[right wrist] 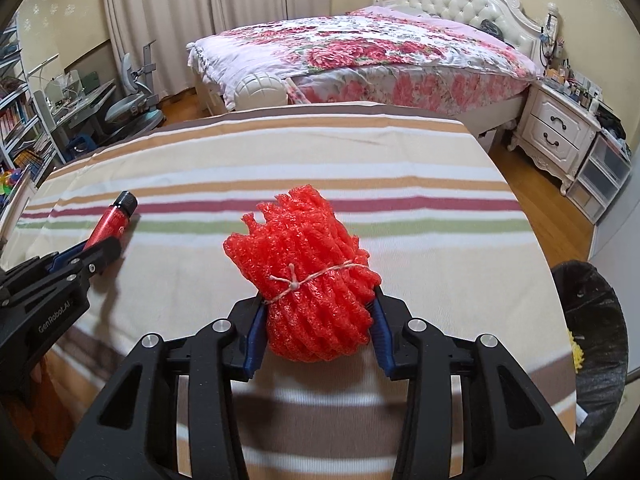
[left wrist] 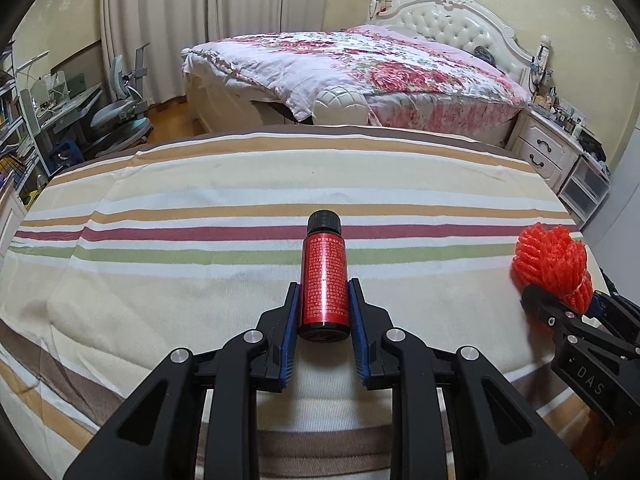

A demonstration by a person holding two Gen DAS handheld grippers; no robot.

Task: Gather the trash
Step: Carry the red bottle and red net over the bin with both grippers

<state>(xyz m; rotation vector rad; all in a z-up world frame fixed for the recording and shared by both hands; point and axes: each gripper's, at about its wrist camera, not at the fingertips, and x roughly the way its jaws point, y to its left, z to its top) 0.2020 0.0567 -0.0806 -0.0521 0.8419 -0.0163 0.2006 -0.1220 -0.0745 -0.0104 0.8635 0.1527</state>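
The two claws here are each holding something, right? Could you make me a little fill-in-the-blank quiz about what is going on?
1. The left claw is shut on a red ____ with a black cap.
2. The right claw grips a bundle of orange-red foam netting tied with ____.
3. The table is covered with a ____ cloth.
4. The black-lined bin stands beside the table, on the ____ claw's side.

Missing words: bottle; string; striped; right

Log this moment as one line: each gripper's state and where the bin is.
left gripper: shut on red bottle | right gripper: shut on foam net bundle | bin: right of table, black liner
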